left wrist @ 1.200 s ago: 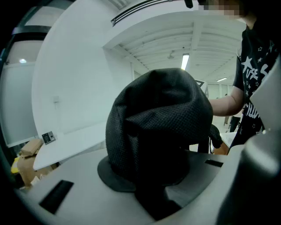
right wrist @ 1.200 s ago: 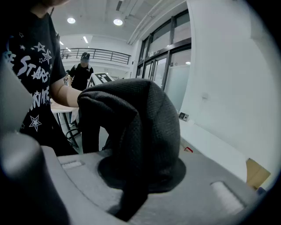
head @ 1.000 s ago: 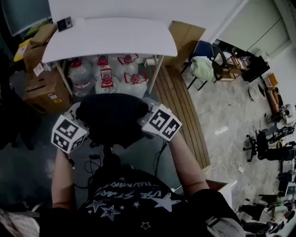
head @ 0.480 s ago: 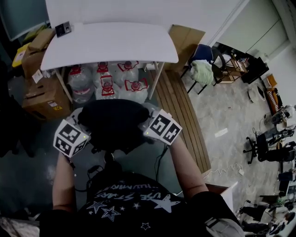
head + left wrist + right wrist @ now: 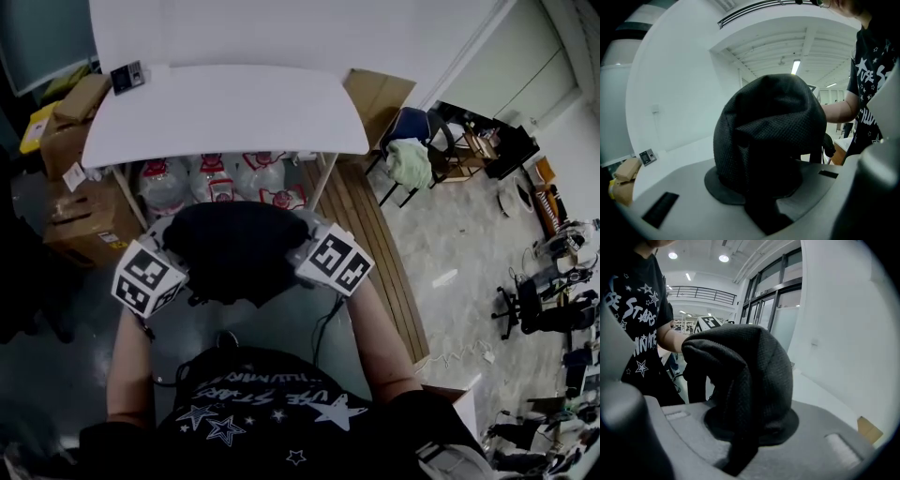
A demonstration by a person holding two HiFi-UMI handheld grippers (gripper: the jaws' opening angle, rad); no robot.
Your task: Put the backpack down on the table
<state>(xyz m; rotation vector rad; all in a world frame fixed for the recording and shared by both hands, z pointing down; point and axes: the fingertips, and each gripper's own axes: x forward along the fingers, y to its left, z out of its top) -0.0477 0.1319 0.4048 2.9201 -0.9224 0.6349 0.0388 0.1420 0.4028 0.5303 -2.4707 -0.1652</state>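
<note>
A black mesh backpack (image 5: 234,248) hangs in the air between my two grippers, in front of the near edge of a white table (image 5: 225,103). My left gripper (image 5: 169,253) is at the bag's left side and my right gripper (image 5: 307,246) at its right. In the left gripper view the backpack (image 5: 768,126) bulges over the jaws, and the left gripper (image 5: 761,208) is shut on a fold of its fabric. The right gripper view shows the backpack (image 5: 750,376) the same way, with the right gripper (image 5: 740,451) shut on a fold.
Several water jugs (image 5: 216,178) stand under the table. Cardboard boxes (image 5: 80,211) sit at its left, and a small dark device (image 5: 127,75) lies on its far left corner. Wooden planks (image 5: 361,225) and a chair with a cloth (image 5: 411,136) are to the right.
Both grippers and the backpack have moved forward toward the table, which now lies closer in the head view. The grips on the bag are unchanged.
</note>
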